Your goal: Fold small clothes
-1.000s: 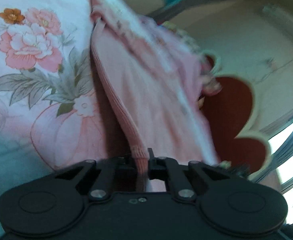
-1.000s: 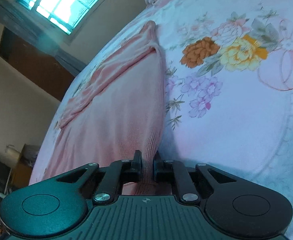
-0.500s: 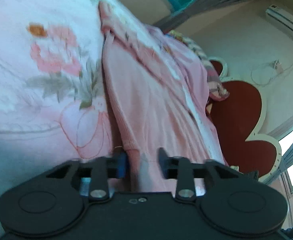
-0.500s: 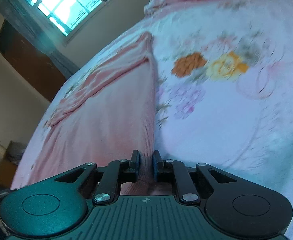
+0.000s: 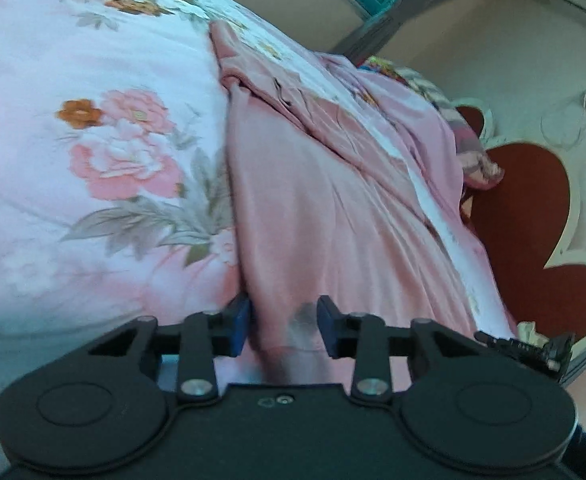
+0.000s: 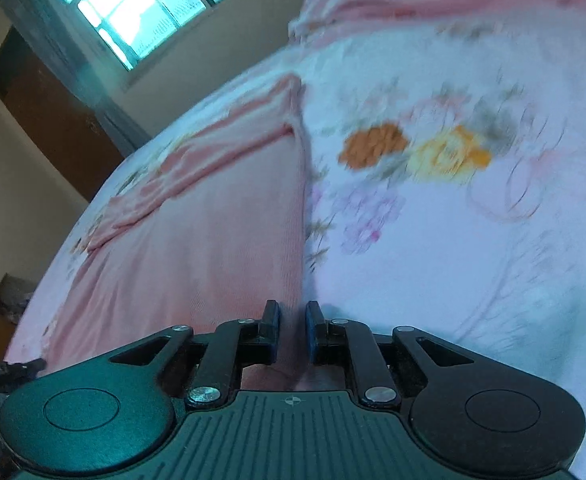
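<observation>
A pink knit garment (image 5: 325, 208) lies spread on a floral bedsheet (image 5: 93, 152). In the left wrist view my left gripper (image 5: 284, 328) is open, its blue-padded jaws apart around the garment's near hem. In the right wrist view the same pink garment (image 6: 197, 256) lies flat with its sleeve folded across the far end. My right gripper (image 6: 291, 330) stands at the garment's near right edge, its jaws slightly apart with the hem between them, loosely held at most.
The floral bedsheet (image 6: 473, 220) covers the bed to the right of the garment. A red heart-shaped headboard (image 5: 533, 220) and bunched pink bedding (image 5: 453, 128) are at the bed's far side. A window (image 6: 145, 4) and brown door (image 6: 45, 116) stand beyond the bed.
My left gripper opened and let go of the hem, which now lies on the bed. My right gripper's jaws have parted slightly and the garment has settled flat.
</observation>
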`<move>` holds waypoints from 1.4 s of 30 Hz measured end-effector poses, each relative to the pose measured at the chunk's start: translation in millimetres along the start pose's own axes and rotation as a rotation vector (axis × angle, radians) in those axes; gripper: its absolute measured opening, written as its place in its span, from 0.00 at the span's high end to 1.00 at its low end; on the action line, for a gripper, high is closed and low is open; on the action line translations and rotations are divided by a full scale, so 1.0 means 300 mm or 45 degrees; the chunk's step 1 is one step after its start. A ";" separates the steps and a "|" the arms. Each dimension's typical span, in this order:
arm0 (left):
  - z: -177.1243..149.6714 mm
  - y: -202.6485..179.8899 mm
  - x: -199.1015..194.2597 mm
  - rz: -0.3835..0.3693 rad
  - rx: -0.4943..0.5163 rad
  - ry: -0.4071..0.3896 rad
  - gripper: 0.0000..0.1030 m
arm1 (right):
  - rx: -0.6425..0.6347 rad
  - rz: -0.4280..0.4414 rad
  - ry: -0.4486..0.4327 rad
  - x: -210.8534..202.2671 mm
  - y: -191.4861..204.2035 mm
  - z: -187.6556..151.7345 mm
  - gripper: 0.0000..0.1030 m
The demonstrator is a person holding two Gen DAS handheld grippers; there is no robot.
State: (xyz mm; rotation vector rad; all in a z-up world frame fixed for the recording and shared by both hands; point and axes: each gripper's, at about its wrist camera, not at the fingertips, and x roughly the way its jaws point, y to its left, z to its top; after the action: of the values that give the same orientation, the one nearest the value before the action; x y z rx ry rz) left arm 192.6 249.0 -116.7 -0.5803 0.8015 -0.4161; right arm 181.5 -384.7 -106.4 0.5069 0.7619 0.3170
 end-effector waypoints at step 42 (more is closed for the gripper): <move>0.728 -0.164 0.847 0.082 0.269 0.003 0.78 | -0.457 -0.244 -0.098 0.957 0.084 0.803 0.94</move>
State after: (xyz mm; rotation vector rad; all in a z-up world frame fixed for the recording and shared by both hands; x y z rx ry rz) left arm 513.5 141.6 -103.4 -0.3566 0.7654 -0.4364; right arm 550.0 -312.2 -109.8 0.1054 0.6551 0.2468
